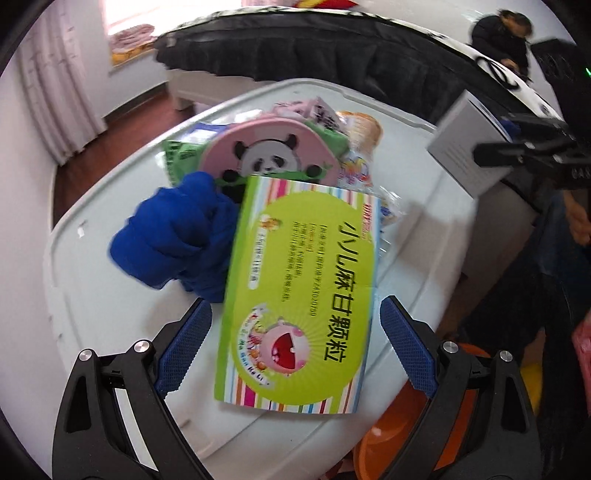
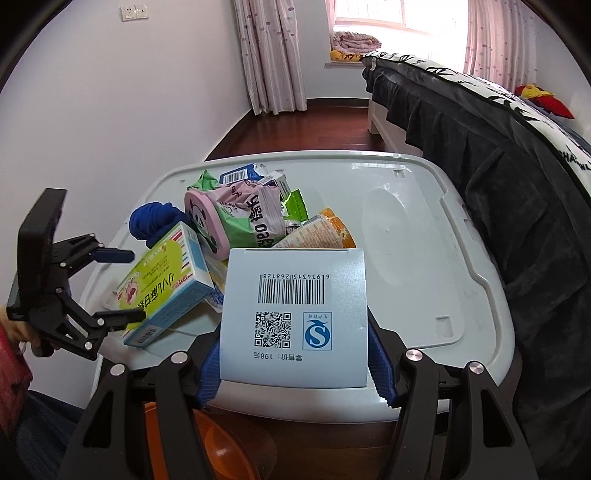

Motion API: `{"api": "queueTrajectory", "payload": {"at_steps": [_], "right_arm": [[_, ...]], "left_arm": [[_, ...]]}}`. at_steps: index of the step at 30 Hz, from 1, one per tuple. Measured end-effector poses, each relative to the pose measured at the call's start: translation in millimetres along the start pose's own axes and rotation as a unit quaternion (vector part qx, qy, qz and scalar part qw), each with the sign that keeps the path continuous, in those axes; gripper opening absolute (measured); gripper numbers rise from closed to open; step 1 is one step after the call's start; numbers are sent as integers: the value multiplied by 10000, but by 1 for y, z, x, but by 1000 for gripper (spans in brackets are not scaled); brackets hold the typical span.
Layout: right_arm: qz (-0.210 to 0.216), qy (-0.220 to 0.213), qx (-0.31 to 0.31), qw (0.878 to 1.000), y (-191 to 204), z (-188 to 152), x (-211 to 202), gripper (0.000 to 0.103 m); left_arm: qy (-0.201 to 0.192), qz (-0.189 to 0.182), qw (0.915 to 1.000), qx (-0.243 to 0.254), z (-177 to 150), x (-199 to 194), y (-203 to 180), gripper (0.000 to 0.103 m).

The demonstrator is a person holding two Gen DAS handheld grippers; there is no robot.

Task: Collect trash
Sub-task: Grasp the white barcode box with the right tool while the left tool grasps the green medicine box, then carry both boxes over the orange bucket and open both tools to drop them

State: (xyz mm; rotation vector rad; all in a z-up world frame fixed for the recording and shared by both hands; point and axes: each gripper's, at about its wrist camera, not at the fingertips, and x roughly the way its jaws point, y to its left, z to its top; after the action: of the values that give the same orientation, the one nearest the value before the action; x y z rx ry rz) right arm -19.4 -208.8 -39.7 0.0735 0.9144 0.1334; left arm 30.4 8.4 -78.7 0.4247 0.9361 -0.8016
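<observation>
right gripper (image 2: 293, 354) clamps one grey box (image 2: 293, 314); left gripper (image 1: 295, 332) spread around one green box (image 1: 299, 291).

place: home bedroom | evidence: bed (image 2: 480, 122), curtains (image 2: 273, 55), window (image 2: 399, 14), wooden floor (image 2: 295, 129)

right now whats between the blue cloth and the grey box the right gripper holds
The green medicine box lies between the blue cloth and the grey box, seen in the right wrist view.

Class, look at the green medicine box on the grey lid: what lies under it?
The green medicine box leans on crinkly wrappers, one end propped up. Its far edge overlaps the blue cloth. Anything beneath its middle is covered.
</observation>
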Motion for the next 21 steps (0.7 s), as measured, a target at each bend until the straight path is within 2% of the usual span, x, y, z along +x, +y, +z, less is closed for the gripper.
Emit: {"api": "queueTrajectory", "payload": {"at_steps": [3, 9, 10, 11, 16, 21], "right_arm": [[57, 41, 23, 10000, 0, 1, 2, 64], [122, 56, -18, 9999, 3, 2, 4, 64], [123, 65, -28, 9999, 4, 2, 5, 64], [124, 71, -30, 9999, 4, 2, 5, 64], [115, 3, -16, 9999, 3, 3, 1, 64], [120, -178, -50, 9998, 1, 4, -13, 64]], "left_arm": [[90, -19, 9996, 253, 4, 11, -8, 90], [382, 24, 9989, 282, 1, 34, -8, 89], [412, 98, 9987, 266, 1, 39, -9, 84], [436, 123, 9986, 275, 2, 40, -8, 84], [355, 325, 9987, 189, 1, 34, -13, 83], [183, 427, 9989, -55, 2, 8, -24, 83]]}}
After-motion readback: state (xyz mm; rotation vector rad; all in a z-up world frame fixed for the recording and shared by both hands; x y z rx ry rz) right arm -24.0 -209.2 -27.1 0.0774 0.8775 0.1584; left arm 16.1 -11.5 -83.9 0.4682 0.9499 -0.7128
